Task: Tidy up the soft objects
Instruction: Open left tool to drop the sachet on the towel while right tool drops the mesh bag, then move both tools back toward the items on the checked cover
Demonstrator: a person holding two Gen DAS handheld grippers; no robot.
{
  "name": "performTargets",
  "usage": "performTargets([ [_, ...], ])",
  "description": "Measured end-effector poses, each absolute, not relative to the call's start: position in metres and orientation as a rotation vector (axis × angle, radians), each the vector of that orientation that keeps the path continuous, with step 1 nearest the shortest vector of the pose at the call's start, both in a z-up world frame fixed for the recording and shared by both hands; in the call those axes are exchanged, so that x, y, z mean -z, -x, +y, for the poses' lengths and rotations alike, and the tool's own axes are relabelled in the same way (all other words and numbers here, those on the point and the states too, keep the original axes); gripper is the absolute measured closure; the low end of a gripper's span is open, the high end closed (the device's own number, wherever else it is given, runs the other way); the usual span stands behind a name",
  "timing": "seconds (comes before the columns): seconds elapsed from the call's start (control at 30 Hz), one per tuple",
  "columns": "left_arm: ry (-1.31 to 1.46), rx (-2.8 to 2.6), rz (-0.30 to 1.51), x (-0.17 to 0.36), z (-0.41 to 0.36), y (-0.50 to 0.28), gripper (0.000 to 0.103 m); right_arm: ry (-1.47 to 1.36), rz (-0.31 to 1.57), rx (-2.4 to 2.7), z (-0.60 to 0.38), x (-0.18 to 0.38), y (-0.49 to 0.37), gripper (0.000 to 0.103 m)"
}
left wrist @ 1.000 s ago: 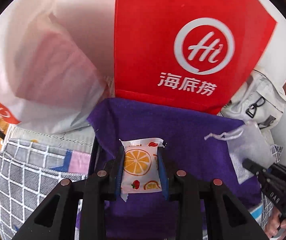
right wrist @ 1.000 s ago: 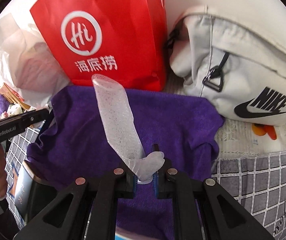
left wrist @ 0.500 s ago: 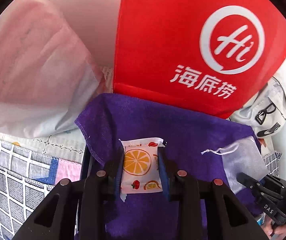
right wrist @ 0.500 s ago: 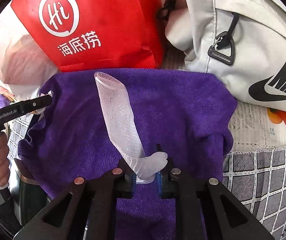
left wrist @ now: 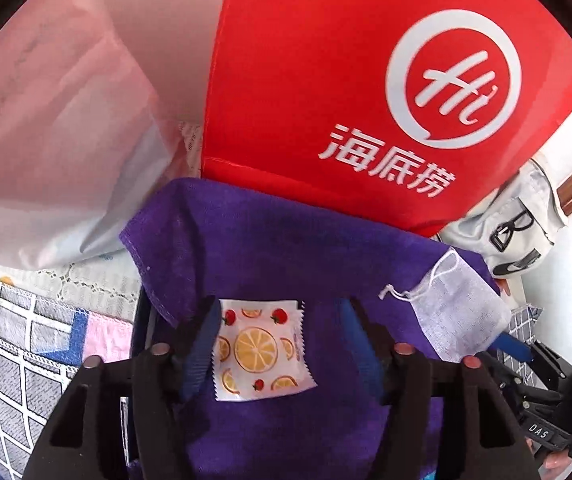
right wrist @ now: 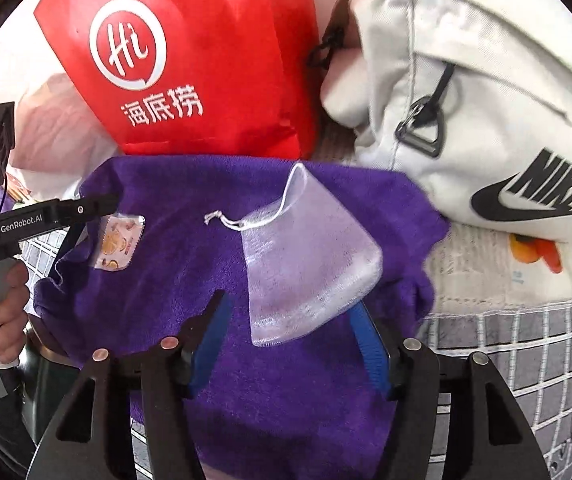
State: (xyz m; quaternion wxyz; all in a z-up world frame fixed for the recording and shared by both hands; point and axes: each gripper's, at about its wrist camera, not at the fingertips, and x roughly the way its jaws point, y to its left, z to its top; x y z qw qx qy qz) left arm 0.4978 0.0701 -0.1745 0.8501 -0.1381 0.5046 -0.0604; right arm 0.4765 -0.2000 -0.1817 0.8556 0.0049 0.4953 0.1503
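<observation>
A purple towel (left wrist: 265,248) (right wrist: 165,280) is spread over the bed. On it lies a small fruit-print packet (left wrist: 259,350) (right wrist: 117,244), flat between the fingers of my left gripper (left wrist: 281,344). Those jaws are opening; the packet sits beside the left pad and no pad presses it. A sheer white drawstring pouch (right wrist: 310,264) (left wrist: 458,320) lies slumped on the towel, in front of my right gripper (right wrist: 290,340). Its jaws are opening too. The pouch's lower corner rests against the right pad, while the left pad stands apart from it.
A red paper bag (left wrist: 326,80) (right wrist: 205,60) stands right behind the towel. A white Nike bag (right wrist: 486,100) lies at the back right, a translucent plastic bag (left wrist: 45,120) at the back left. Checked bedding (right wrist: 526,360) surrounds the towel. A hand (right wrist: 1,320) holds the left gripper's handle.
Both grippers' jaws have spread apart. The packet has dropped flat onto the towel, and the pouch, held upright before, has fallen over onto the towel.
</observation>
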Motion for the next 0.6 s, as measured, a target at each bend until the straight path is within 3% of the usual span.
performTargets([
  [0.3,0.217,0.077,0.993,0.133,0.065,-0.455,0.039,-0.007,0.902,-0.265,-0.213,0.138,-0.440,0.040],
  [0.6,0.224,0.095,0.956,0.096,0.069,-0.370,0.039,-0.051,0.886,-0.293,-0.212,0.108,-0.362,0.040],
])
